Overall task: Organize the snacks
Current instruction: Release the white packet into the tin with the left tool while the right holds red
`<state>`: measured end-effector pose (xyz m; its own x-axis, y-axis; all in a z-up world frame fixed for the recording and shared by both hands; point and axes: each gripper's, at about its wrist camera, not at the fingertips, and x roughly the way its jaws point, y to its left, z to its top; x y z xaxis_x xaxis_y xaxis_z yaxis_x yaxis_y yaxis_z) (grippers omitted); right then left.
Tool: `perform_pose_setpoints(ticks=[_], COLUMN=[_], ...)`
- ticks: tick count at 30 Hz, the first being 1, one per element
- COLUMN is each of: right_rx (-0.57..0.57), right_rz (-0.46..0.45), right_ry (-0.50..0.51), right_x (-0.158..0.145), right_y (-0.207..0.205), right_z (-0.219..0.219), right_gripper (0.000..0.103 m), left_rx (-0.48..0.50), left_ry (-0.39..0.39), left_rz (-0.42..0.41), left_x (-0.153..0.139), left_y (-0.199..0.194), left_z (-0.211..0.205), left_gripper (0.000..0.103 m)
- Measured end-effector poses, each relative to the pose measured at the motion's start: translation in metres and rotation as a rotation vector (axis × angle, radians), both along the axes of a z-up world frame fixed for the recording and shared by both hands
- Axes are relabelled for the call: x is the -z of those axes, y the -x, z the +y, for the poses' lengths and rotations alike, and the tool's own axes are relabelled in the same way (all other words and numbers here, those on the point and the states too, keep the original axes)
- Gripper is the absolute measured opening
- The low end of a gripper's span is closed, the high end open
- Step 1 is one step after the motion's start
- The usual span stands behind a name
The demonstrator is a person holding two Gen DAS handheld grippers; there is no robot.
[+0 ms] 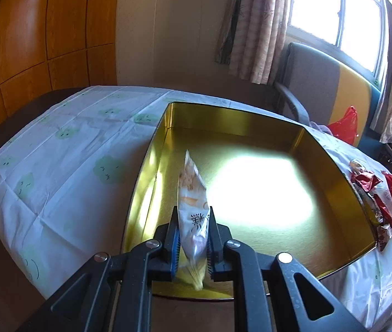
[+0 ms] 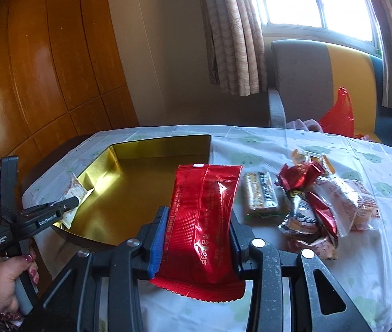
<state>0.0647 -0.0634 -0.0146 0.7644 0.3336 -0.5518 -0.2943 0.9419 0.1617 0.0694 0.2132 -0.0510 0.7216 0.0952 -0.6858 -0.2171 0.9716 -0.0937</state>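
Beside gold tin (image 2: 151, 149) — snack pile (image 2: 320, 193) — armchair (image 2: 301, 72) behind.

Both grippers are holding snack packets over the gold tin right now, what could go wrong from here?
1. The left gripper pinches the white packet edge-on; released so, it may land leaning on the tin wall rather than flat.
2. The red packet hangs near the tin's front edge; released early, it may land on the tablecloth.
3. Both grippers converge on the tin and might collide.
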Motion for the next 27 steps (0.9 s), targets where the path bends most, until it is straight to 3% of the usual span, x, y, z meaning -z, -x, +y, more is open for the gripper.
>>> perform_pose_setpoints(ticks=[3,9,18,27], right_rx=[-0.013,-0.021,-0.027,-0.066], right_rz=[0.000,0.018,0.033,0.060], right_ry=[0.004,-0.004,-0.002,0.024], right_x=[0.000,0.004,0.009,0.014], right_y=[-0.003,-0.007,-0.013,-0.031], right_z=[0.006,0.012,0.015,0.031], right_gripper=[0.039,0.040,0.040,0.040], left_rx=[-0.019,-0.054,-0.059,0.031], left_ry=[-0.014,-0.027,0.061,0.170], left_rz=[0.010,0.017,-0.055,-0.073], left_x=[0.002,0.003,-0.012,-0.023], left_y=[0.000,0.001,0.011,0.018], left_z=[0.004,0.011,0.008,-0.022], left_gripper=[0.021,0.023,0.032,0.036])
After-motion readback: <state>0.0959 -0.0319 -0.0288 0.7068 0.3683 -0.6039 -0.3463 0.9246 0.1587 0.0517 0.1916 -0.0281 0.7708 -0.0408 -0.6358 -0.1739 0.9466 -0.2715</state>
